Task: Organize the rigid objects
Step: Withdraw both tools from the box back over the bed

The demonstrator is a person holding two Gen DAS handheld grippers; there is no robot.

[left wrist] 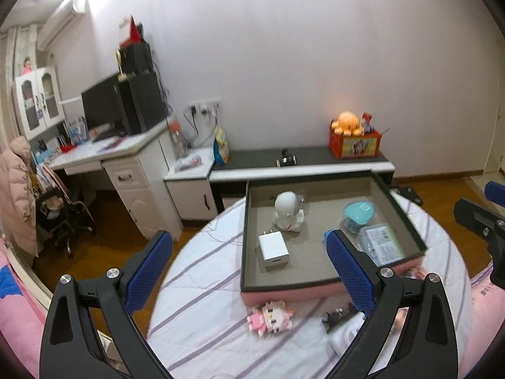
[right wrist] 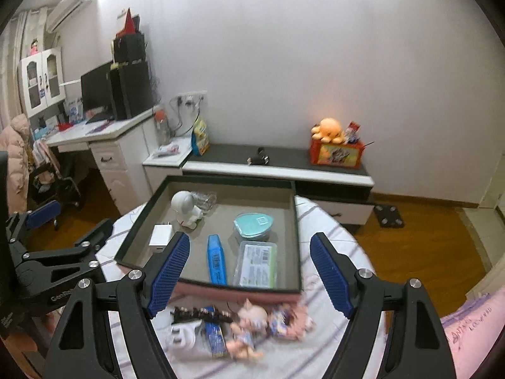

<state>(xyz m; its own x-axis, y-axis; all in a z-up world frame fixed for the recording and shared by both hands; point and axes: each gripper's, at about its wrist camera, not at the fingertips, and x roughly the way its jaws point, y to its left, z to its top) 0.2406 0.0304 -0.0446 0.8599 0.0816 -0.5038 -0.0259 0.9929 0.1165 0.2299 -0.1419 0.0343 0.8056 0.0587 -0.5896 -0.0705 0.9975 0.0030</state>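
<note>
Below both tongs, at frame bottom, a heap of small rigid bits lies on a round tabletop (right wrist: pixel 318 221) w/ striped cloth. Tray (right wrist: pixel 298 237) sits centre-frame, dark rim, grey felt-like lining, pink outer wall.

Left tongs (left wrist: pixel 249 271) stand apart, nothing between the blue ribbed pads; right tongs (right wrist: pixel 251 273) likewise wide, empty.

Already in tray: white robot figure (right wrist: pixel 186 207), white charger cube (right wrist: pixel 161 233), blue marker (right wrist: pixel 216 262), teal lidded tub (right wrist: pixel 254 224), clear flat case (right wrist: pixel 257 263) w/ label.

Still outside, just beside tray's near wall: pink block figure (left wrist: pixel 268 314), doll (right wrist: pixel 249 325), black comb-like piece (right wrist: pixel 202 312), white plug (right wrist: pixel 183 338), blue packet (right wrist: pixel 214 334). Heap is blurred in right view, so details unsure.

Handling, my guess: all light, hard plastic. Block figure probably studded bricks, could shed pieces if squeezed hard; pinch across its flat torso. Doll smooth and rounded, likely slippery; grip at waist rather than head. Plug boxy, stiff; take the flat sides. Packet thin, lift by an edge.
</note>
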